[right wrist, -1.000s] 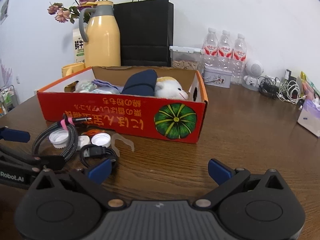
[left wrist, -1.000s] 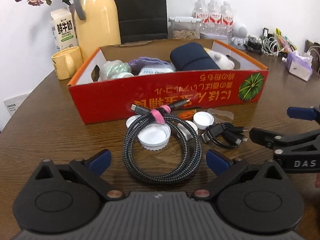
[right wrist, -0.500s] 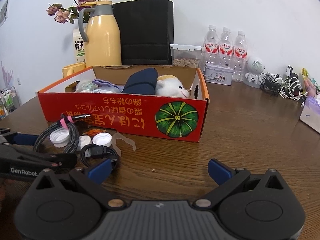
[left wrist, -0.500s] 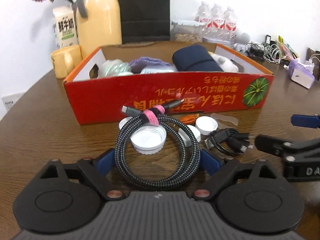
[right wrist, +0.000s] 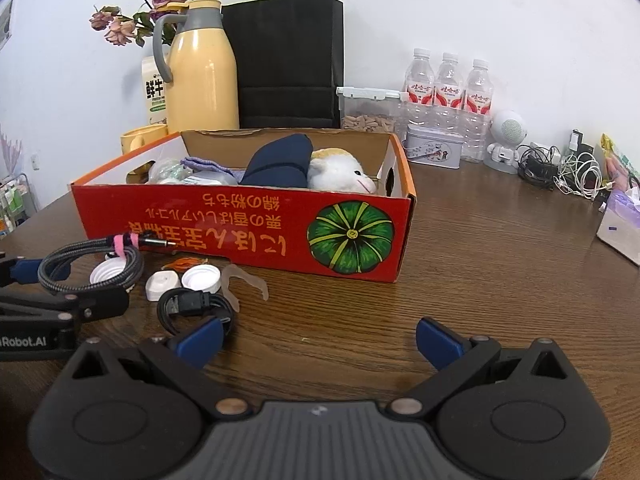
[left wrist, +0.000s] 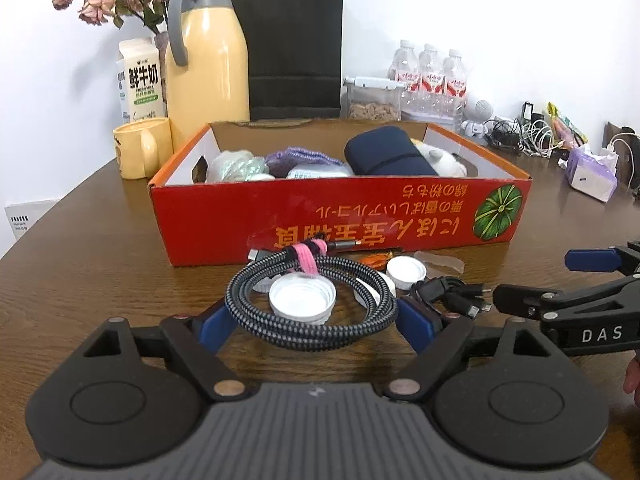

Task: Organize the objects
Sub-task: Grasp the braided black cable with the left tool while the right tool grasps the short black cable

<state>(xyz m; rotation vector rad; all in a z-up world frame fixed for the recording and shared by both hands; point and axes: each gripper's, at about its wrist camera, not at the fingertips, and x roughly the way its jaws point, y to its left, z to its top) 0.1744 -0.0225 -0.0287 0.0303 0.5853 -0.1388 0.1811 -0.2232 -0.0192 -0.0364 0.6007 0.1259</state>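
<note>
- Cable coil sits between the spread left gripper fingers; closing may snag the white cap inside.
- Right gripper, also open and empty, risks nudging the black cable.

Grey-black braided cable, pink tie; red box.

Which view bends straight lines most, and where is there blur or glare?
Left wrist view: fisheye bows the red box front edge; coiled braided cable slightly soft. Right wrist view: wall and black bag lean inward; mild sheen on table.
</note>
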